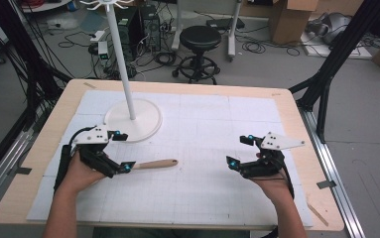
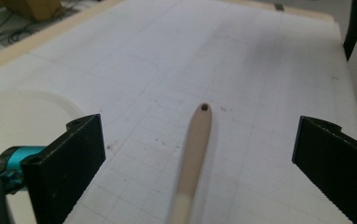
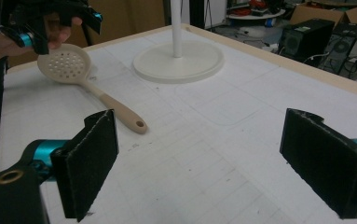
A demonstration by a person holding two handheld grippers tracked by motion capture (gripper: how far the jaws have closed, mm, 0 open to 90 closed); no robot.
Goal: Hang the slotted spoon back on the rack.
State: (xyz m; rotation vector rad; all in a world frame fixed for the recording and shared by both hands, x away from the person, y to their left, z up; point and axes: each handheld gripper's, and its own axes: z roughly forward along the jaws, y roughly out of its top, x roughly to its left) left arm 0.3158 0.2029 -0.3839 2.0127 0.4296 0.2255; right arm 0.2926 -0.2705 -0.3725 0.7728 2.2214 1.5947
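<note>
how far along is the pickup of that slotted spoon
Early. Done: the left gripper sits over the spoon, jaws open either side of its handle. In hand: nothing is gripped; the spoon lies flat on the mat. Left: close, lift, perhaps hang it on the stand. The right gripper waits open.

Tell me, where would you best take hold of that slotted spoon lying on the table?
Probably by its straight handle, from above, one pad on each long side. The spoon lies flat, and its wide perforated head offers little to pinch. The left tool already stands open astride the handle.
</note>
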